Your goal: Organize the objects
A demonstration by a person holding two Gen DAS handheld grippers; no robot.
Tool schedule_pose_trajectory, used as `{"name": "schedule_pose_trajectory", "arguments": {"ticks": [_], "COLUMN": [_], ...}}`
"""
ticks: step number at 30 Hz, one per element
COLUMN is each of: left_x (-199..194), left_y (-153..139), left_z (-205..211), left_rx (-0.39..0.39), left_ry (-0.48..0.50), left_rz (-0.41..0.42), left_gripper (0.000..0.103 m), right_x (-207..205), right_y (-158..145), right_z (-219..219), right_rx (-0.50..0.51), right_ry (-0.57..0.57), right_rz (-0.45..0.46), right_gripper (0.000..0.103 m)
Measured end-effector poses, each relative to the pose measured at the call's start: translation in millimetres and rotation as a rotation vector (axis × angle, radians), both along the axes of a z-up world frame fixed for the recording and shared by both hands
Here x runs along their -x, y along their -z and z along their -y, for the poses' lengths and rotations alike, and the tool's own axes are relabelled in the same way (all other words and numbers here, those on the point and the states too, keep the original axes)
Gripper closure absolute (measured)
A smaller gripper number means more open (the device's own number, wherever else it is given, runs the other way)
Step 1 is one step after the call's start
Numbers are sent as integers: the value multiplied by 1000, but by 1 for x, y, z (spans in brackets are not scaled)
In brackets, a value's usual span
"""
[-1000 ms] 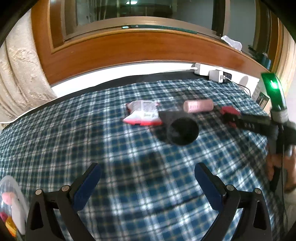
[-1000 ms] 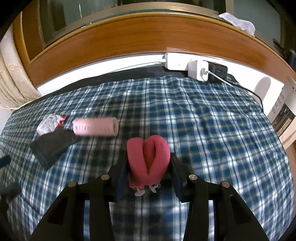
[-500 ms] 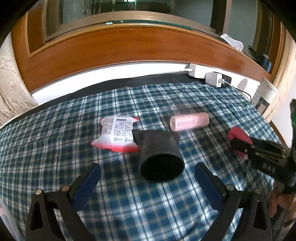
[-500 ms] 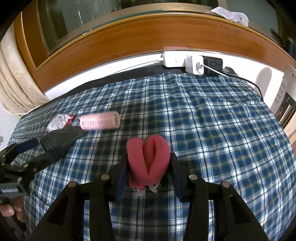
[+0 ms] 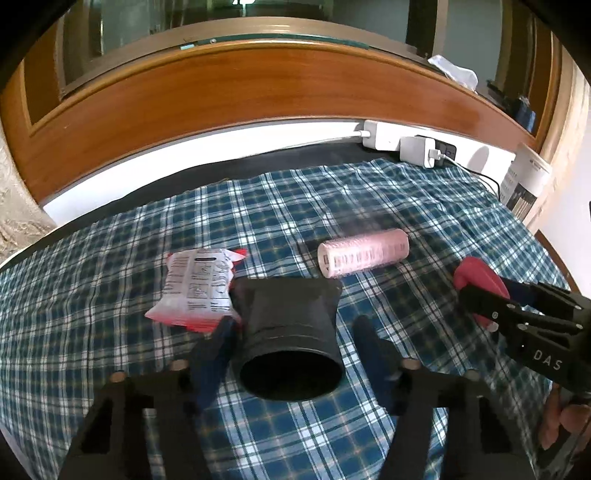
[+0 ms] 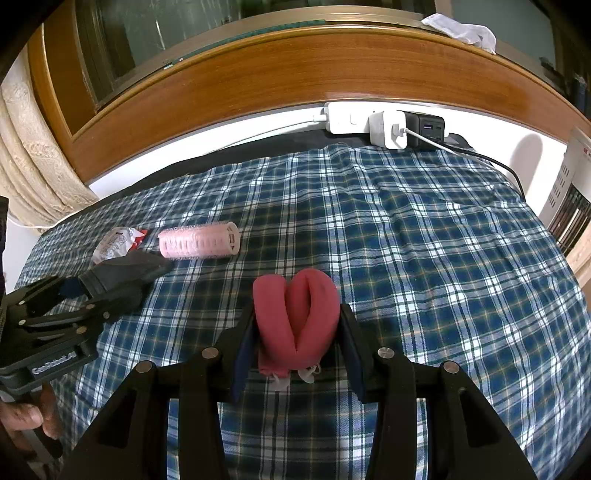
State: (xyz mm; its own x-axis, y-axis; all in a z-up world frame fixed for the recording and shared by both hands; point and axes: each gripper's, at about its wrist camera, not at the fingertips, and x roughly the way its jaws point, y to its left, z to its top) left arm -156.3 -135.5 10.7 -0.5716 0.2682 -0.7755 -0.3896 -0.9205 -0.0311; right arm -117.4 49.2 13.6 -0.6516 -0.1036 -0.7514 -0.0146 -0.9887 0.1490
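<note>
Left gripper (image 5: 291, 336) straddling the black cup (image 5: 290, 332)

Its fingers sit spread either side of the cup lying on the plaid cloth (image 5: 110, 295); right gripper (image 6: 297, 332) pinches a folded red pouch (image 6: 297, 314). Closing off-centre could roll the cup into the snack packet (image 5: 197, 286) or pink roller (image 5: 364, 251) beyond.

We are in a home, likely a living room or bedroom. A blue plaid cloth (image 6: 424, 258) covers the table, which stands against a varnished wooden window frame (image 6: 295, 74) with glass above it. A cream patterned curtain (image 6: 33, 162) hangs at the left, a white power strip (image 6: 347, 118) with chargers lies on the sill, and a crumpled white cloth (image 6: 461, 31) rests on the ledge.
</note>
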Motion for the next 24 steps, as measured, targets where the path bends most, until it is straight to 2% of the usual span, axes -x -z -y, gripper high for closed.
{"name": "schedule_pose_trajectory", "arguments": {"ticks": [1, 9, 24], "left_x": [0, -9, -62], "left_y": [1, -2, -32], "left_z": [-1, 0, 25], "left_rx": [5, 0, -27], "left_ry": [-1, 3, -29], "left_rz": [0, -17, -78], "left_gripper": [47, 47, 47], "right_x": [0, 0, -6], "right_y": [0, 0, -1], "right_z": [0, 0, 1], "right_rx": [1, 2, 34], "right_ry": [0, 0, -8], "right_rz": [0, 0, -5], "right_gripper": [59, 59, 59]}}
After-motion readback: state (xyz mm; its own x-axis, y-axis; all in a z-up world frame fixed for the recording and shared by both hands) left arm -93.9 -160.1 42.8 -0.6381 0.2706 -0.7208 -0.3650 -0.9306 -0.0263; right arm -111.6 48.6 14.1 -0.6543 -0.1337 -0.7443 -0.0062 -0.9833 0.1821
